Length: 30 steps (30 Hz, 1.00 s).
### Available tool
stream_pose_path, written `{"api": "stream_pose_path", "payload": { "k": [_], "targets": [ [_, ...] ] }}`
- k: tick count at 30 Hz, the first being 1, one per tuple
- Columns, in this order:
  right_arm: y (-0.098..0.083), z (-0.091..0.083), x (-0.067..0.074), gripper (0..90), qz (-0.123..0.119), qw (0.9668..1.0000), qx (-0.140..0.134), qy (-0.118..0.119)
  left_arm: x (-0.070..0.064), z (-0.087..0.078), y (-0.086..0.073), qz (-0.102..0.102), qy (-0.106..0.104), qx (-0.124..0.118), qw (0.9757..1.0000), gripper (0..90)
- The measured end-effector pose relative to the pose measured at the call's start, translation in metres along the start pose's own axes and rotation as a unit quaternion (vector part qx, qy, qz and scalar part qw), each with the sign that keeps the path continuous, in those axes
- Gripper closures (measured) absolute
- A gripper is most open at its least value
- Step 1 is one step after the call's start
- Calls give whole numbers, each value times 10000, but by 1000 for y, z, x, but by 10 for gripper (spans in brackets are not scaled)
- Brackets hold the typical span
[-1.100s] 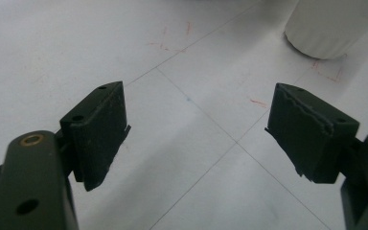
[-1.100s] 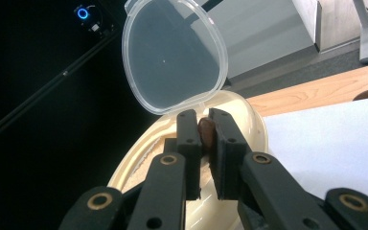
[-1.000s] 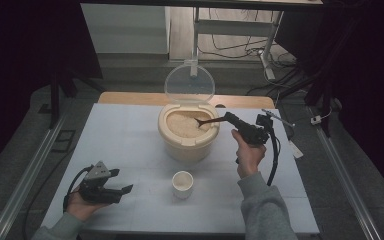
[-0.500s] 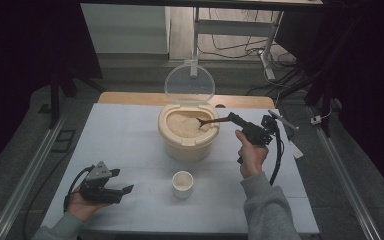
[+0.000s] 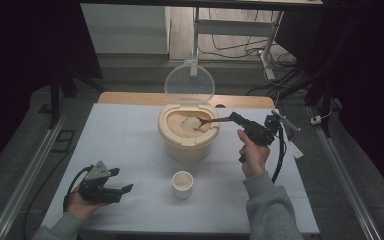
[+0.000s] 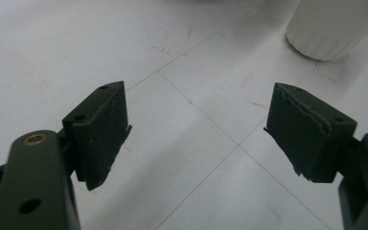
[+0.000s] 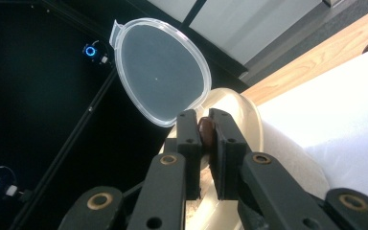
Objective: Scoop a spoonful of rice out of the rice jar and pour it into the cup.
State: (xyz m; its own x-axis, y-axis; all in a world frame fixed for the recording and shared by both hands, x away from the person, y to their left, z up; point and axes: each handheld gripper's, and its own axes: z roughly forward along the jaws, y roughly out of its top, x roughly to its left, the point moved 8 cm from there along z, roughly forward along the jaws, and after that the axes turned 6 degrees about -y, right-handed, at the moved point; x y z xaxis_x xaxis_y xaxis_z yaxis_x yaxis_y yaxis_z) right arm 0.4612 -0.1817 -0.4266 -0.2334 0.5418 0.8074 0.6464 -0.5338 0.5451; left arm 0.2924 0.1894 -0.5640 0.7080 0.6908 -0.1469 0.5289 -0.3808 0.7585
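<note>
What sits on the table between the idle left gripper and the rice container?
In the high view, between the left gripper and the rice container, there is bare white table; the small cup stands just off that line.

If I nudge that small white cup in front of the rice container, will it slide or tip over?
The small white cup looks squat and straight-walled, standing flat on the smooth white table, so it would probably slide rather than tip. It seems to hold very little, so it is likely light and could skid easily. A push high on its rim might still topple it.

Dim room, lit from above; table [image 5: 130,150] brightest, surroundings black; close fingers [image 7: 191,143] perhaps slightly soft.
</note>
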Motion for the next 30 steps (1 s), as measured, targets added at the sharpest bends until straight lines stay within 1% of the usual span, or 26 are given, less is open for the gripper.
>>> {"api": "stream_pose_path", "payload": {
  "k": [1,2,3,7,10,13,18,20,26,30],
  "targets": [
    [0,-1,0,835,18,10000,30,9,0,0,0,10,0,8,10000,221],
    [1,-1,0,835,24,10000,-6,10,0,0,0,11,-4,13,10000,221],
    [1,-2,-1,835,6,10000,8,4,0,0,0,13,-4,15,10000,220],
    [2,-4,-1,835,77,10000,-10,40,2,-1,0,-15,11,-4,10000,221],
    [3,-6,-2,834,75,9999,3,74,2,-1,-1,-11,15,0,10000,221],
    [4,-9,-1,834,133,9999,-15,104,2,-1,0,-10,16,6,10000,220],
    [5,-12,1,834,127,9998,7,165,4,-3,0,-42,29,-18,10000,221],
    [5,-13,3,834,159,9997,5,185,4,-3,-1,-36,26,-11,10000,221],
    [5,-16,4,834,142,9997,23,202,4,-2,-1,-36,16,5,10000,220],
    [3,-17,5,834,138,9996,82,214,4,-2,-1,-41,12,7,10000,220]
  ]
}}
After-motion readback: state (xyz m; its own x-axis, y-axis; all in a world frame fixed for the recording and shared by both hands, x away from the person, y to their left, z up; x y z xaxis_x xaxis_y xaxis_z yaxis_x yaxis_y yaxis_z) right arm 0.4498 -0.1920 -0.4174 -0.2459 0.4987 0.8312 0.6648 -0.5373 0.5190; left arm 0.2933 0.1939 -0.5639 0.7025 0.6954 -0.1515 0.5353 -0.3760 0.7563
